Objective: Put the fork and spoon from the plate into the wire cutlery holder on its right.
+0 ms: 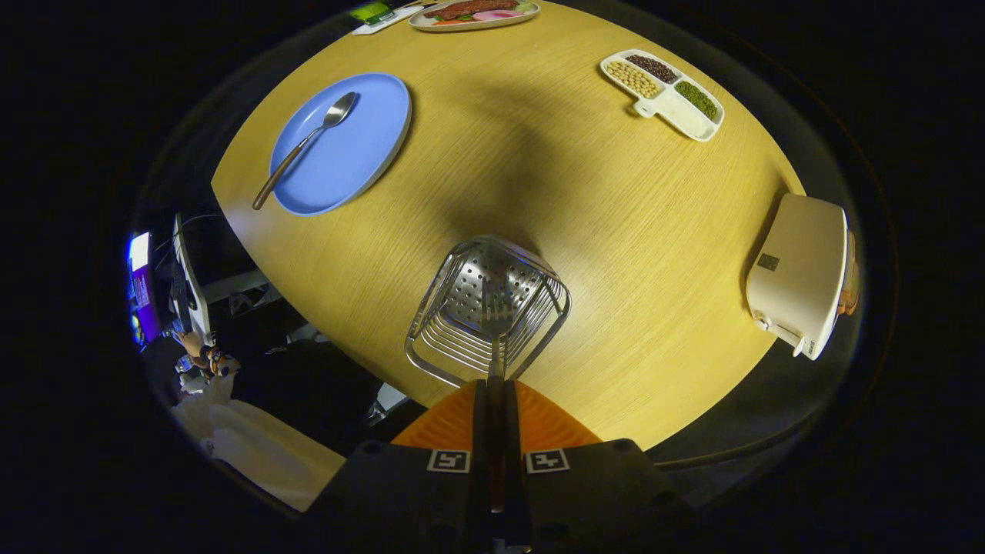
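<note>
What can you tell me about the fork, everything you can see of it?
The fork looks like shiny silver metal with a slim, darker handle. The gripper is shut on the handle, its two orange fingers pressing from both sides. The fork points straight ahead, tines out front, poised over the open top of the wire cutlery holder. Whether it touches the holder is unclear.

We look from the camera riding on the gripper (496,400), high above the wooden table (539,177) and facing steeply down along the fingers. The wire cutlery holder (488,308) sits close, just ahead of them; the blue plate (362,154) lies well beyond. The fisheye takes in nearly the whole tabletop.
</note>
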The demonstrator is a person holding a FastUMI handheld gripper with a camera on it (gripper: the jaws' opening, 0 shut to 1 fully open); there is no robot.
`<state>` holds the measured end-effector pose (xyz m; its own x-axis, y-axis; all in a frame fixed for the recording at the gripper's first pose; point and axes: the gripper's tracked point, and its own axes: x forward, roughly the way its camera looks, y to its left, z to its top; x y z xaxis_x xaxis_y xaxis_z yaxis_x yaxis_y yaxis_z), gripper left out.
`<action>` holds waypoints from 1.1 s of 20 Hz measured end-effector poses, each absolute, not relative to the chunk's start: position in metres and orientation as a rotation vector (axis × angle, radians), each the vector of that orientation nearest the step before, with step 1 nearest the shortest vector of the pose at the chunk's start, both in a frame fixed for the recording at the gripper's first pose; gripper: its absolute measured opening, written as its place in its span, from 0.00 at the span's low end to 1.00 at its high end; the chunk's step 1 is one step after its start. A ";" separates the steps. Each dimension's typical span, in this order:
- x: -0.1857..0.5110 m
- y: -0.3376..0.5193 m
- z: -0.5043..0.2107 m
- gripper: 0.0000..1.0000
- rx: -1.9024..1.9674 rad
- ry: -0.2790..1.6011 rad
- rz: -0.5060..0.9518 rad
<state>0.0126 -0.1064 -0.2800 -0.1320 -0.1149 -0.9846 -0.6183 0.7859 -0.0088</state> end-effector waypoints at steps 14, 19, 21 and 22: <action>0.030 -0.079 -0.272 0.47 -0.403 1.558 0.448; 0.024 -0.048 -0.249 0.96 -0.256 1.432 0.491; 0.025 -0.034 -0.235 1.00 -0.202 1.360 0.494; 0.024 -0.028 -0.229 1.00 -0.180 1.330 0.487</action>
<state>0.0240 -0.0282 -0.2292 0.1558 0.2370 -0.9589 -0.4383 0.8866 0.1479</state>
